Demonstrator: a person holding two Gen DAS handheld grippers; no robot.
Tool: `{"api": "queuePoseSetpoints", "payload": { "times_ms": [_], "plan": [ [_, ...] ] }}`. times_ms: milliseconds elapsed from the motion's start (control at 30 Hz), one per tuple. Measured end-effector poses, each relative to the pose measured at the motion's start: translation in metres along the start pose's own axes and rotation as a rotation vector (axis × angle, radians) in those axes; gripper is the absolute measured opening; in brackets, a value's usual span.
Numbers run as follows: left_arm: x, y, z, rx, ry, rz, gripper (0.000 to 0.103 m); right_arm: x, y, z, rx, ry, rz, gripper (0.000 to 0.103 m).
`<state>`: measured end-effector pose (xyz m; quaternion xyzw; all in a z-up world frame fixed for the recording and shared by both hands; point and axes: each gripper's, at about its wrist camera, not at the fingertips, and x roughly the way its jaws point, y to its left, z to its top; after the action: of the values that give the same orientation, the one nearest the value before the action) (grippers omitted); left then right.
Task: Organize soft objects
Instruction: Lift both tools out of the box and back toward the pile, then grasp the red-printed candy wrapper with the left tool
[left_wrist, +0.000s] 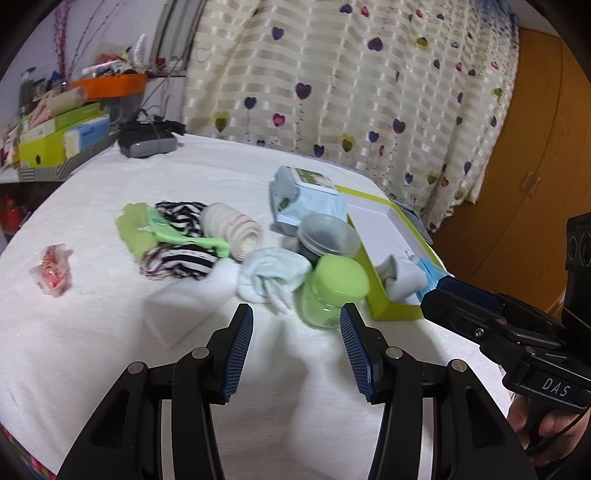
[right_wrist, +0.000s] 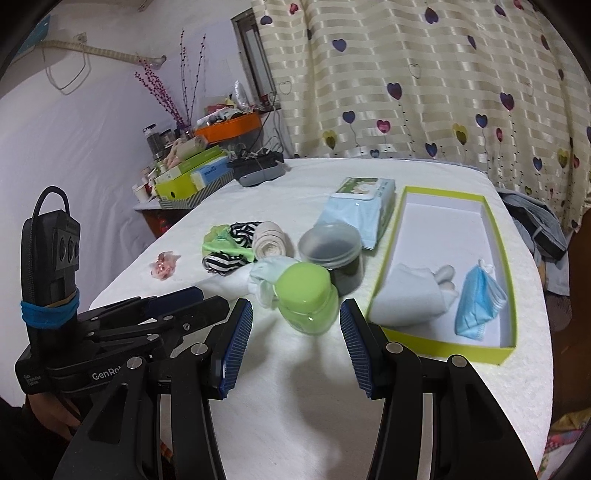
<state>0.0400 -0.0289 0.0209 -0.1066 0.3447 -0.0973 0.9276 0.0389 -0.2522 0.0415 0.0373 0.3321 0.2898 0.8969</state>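
1. Your soft things are split: a cloth (right_wrist: 402, 295) and mask (right_wrist: 476, 306) already lie in the box (right_wrist: 506, 236); socks (right_wrist: 264, 280) and a roll (right_wrist: 269, 240) wait on the table (right_wrist: 295, 369).
2. Jars (right_wrist: 308, 302) sit in front of the socks, likely blocking a straight reach.
3. Both your left gripper (left_wrist: 296, 350) and right gripper (right_wrist: 296, 347) have fingers open, empty, ready to pick.

Left tool (left_wrist: 296, 354), right tool (right_wrist: 296, 350): black linkage arms, silver rivets, blue ribbed pads (right_wrist: 236, 350); white lettering.
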Motion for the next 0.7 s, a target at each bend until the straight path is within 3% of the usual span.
{"api": "queuePoseSetpoints", "payload": {
  "times_ms": [700],
  "plan": [
    [-0.019, 0.109, 0.006, -0.163, -0.065, 0.183, 0.048, 0.064, 0.061, 0.024, -0.127, 0.073, 0.074, 0.051]
  ]
}}
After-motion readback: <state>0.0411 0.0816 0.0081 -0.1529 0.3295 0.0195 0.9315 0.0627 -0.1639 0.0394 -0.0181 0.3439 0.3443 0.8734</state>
